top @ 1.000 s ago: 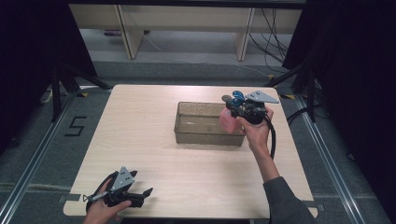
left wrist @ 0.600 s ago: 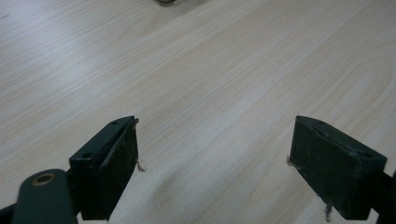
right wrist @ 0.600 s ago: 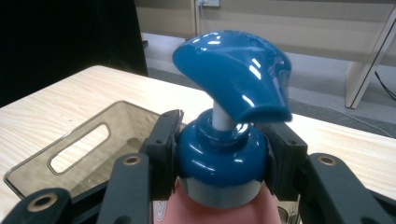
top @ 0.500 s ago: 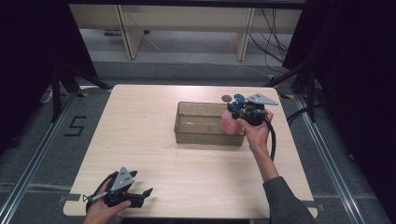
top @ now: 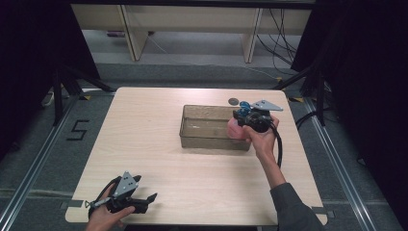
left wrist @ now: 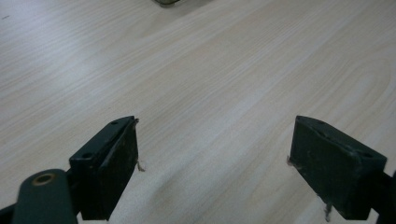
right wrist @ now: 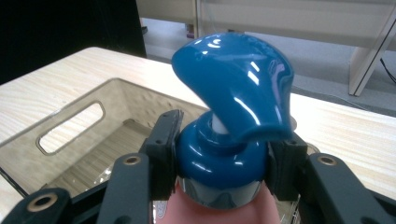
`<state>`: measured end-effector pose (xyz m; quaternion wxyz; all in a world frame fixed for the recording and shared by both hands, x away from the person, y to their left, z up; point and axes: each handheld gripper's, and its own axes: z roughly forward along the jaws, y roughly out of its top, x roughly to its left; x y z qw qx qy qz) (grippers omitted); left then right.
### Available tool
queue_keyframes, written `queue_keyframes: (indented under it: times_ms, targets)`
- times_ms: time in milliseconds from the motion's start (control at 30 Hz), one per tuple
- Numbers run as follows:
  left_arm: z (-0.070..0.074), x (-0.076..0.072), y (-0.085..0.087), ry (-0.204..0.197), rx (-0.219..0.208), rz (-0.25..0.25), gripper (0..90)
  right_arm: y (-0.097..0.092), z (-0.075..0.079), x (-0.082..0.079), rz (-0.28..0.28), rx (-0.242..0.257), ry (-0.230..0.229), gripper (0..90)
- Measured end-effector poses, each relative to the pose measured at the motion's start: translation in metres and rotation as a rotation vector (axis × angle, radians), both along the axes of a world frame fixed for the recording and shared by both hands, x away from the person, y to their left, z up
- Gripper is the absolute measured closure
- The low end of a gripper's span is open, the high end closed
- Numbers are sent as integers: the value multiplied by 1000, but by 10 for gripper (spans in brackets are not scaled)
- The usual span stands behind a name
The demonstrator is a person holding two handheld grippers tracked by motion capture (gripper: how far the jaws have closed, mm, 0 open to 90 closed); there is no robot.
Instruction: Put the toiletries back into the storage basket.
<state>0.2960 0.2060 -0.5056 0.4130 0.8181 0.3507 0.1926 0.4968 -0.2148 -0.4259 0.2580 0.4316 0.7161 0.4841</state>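
Your right gripper (right wrist: 219, 175) jaws clamp the pump bottle (right wrist: 231, 140) above the bin (top: 211, 127) at 2 o'clock; left gripper (left wrist: 215, 163) rests open at 7 o'clock on the bench (top: 159, 154).

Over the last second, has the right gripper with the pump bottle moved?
Yes. The right gripper and the pink pump bottle it clamps edged right, toward the bin's right end.

The pump head (right wrist: 233, 93) is glossy blue plastic above a shiny metal-looking collar (right wrist: 219, 191), the bin (right wrist: 88, 135) is smooth, smoky see-through plastic, the table (left wrist: 210, 84) is pale matt wood grain, and the left tongs (left wrist: 212, 168) look matt black
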Motion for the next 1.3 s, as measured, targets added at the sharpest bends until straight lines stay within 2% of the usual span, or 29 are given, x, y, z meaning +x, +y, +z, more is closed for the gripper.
queue_keyframes:
  times_ms: [33,67,100,133,167,200,267,300,367,433,467,500,600,633,700,767,800,833,900,933,1000,1033,1067,1133,1167,1200,1233,1267,1300]
  targets:
    - [0,0,1,1,4,-8,150,1,-1,-1,-14,14,9,535]
    - [0,0,2,3,24,-15,150,0,-3,0,-6,1,-3,535]
    - [0,0,1,3,17,-10,150,1,-4,-1,-7,-5,14,535]
    - [1,1,1,-1,20,-8,150,0,-5,0,-3,-17,4,535]
    - [2,2,2,-8,27,-18,150,2,-6,-2,-12,3,43,535]
    - [1,0,1,2,5,-11,150,2,-8,0,0,-5,23,535]
    - [1,1,3,-10,37,-14,150,1,-10,0,5,-26,12,535]
    - [2,3,3,-19,39,-20,150,3,-10,-2,-6,-8,41,535]
    - [2,3,4,-25,42,-26,151,2,-12,-1,11,-13,36,535]
    - [0,1,1,-15,6,-6,150,1,-11,-2,12,-21,33,535]
    - [1,2,3,-16,24,-15,150,1,-12,-2,9,-29,13,535]
    - [1,2,3,-13,16,-14,150,1,-11,-3,9,-22,31,535]
    - [1,3,3,-25,32,-22,150,0,-10,-3,6,-30,18,535]
    - [-1,0,0,-5,-7,-3,150,0,-10,-4,8,-13,34,535]
    - [0,1,1,-6,-2,-3,150,0,-12,-4,5,-22,37,535]
    - [2,3,3,-28,31,-25,150,0,-13,-6,0,-19,34,535]
    - [0,1,1,-15,0,-5,150,0,-13,-5,5,-29,33,534]
    - [0,0,1,-8,1,0,150,-1,-13,-5,11,-38,12,534]
    - [1,2,3,-13,21,-12,150,0,-13,-7,24,-30,37,533]
    - [1,2,2,-18,17,-13,150,-2,-14,-6,28,-69,-9,533]
    - [1,0,2,-12,1,-8,150,0,-14,-10,13,-39,36,532]
    - [1,0,2,-13,1,-7,150,-2,-15,-7,23,-58,-5,531]
    - [2,0,2,-7,13,-2,150,-2,-15,-8,19,-53,-6,530]
    - [2,1,2,-13,1,-8,150,-1,-16,-9,16,-41,-3,525]
    - [1,1,2,-12,4,-9,150,0,-17,-9,21,-17,17,509]
    - [1,1,3,-9,20,-16,150,-2,-17,-7,22,-23,7,467]
    - [1,2,3,-20,31,-13,150,-2,-17,-8,16,6,42,423]
    - [2,3,3,-26,36,-23,150,-2,-17,-9,3,19,39,376]
    - [2,2,2,-18,17,-14,150,-2,-17,-9,7,23,54,331]
